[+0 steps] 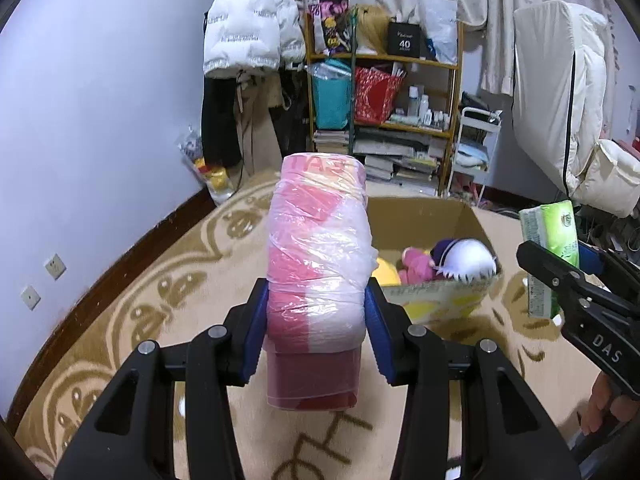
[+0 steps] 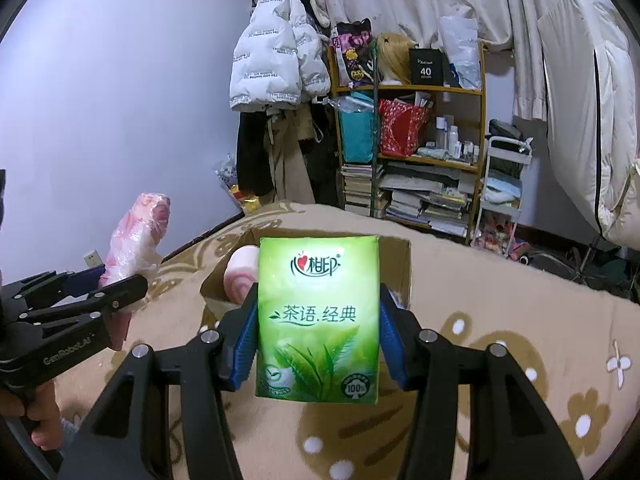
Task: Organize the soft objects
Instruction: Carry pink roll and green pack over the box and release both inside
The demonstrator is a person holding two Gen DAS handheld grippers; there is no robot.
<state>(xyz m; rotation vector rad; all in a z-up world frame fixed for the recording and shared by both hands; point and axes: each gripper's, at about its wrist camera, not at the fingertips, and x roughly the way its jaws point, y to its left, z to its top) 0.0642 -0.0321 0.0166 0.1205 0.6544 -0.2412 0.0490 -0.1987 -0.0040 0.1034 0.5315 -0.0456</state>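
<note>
My left gripper [image 1: 316, 316] is shut on a pink and white roll wrapped in clear plastic [image 1: 318, 252], held upright above the carpet. It also shows in the right wrist view [image 2: 136, 236]. My right gripper [image 2: 318, 320] is shut on a green tissue pack [image 2: 318, 320], held upright; it shows at the right of the left wrist view [image 1: 550, 252]. Beyond both sits an open cardboard box [image 1: 436, 216] holding a pink plush [image 1: 416, 264], a purple and white plush [image 1: 464, 258] and a yellow toy [image 1: 388, 272]. A pink and white swirl plush [image 2: 242, 274] lies in the box [image 2: 400, 264].
A beige patterned carpet [image 1: 180, 280] covers the floor. A wooden shelf [image 1: 384, 92] with bags, books and bottles stands at the back. A white jacket [image 1: 248, 16] hangs left of it. A white cart [image 1: 476, 148] and white bedding [image 1: 568, 100] are on the right.
</note>
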